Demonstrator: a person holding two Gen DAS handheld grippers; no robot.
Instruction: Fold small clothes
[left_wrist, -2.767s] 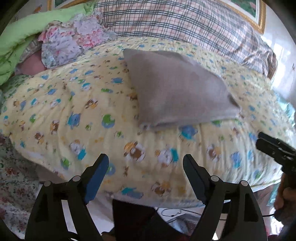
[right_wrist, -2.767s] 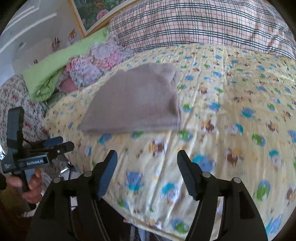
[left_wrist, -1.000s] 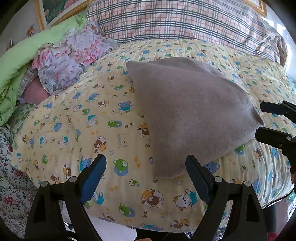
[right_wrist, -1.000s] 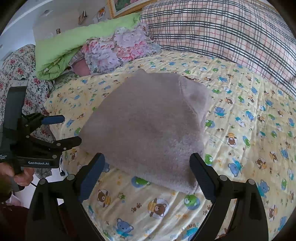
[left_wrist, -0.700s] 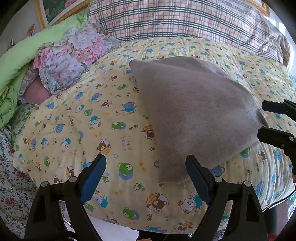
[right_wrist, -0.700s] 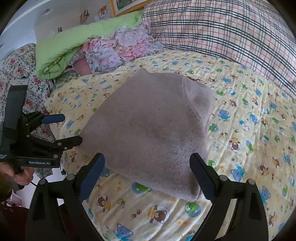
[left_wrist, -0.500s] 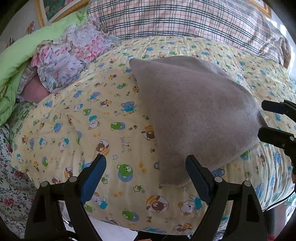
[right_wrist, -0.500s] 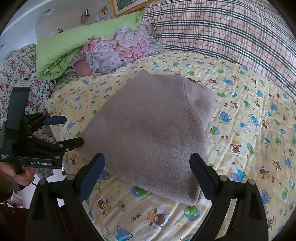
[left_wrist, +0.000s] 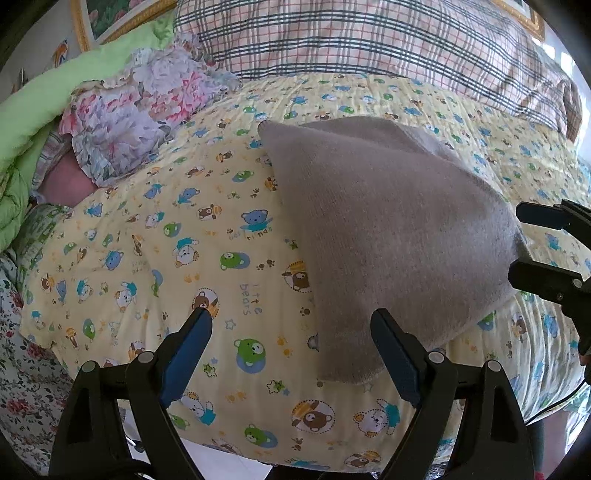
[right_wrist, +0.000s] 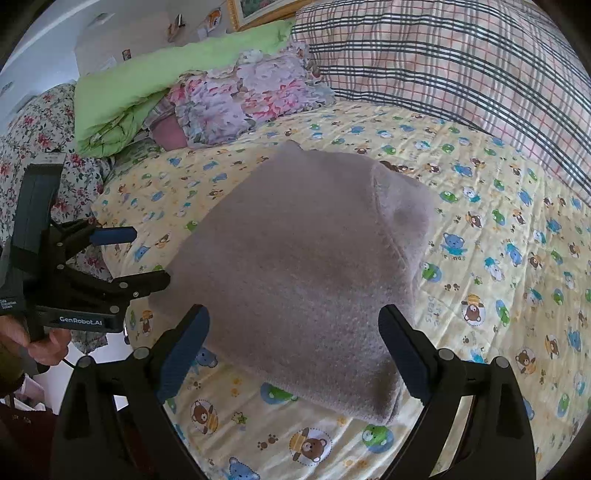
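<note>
A grey-brown knit garment (left_wrist: 388, 229) lies folded flat on the yellow bear-print quilt (left_wrist: 184, 240); it also shows in the right wrist view (right_wrist: 303, 266). My left gripper (left_wrist: 291, 354) is open and empty, just short of the garment's near left corner. My right gripper (right_wrist: 293, 343) is open and empty, its jaws straddling the garment's near edge. The left gripper shows in the right wrist view (right_wrist: 144, 254) beside the garment's left corner. The right gripper shows in the left wrist view (left_wrist: 524, 243) at the garment's right corner.
A plaid pillow (right_wrist: 461, 55) lies at the back. A floral cloth (right_wrist: 240, 99) and a green blanket (right_wrist: 147, 85) are piled at the back left. The quilt's front edge (left_wrist: 295, 454) drops off just below my grippers. A flowered sheet (left_wrist: 18, 369) lies to the left.
Both grippers have moved in closer to the garment's near edge and stayed open. The garment has not moved.
</note>
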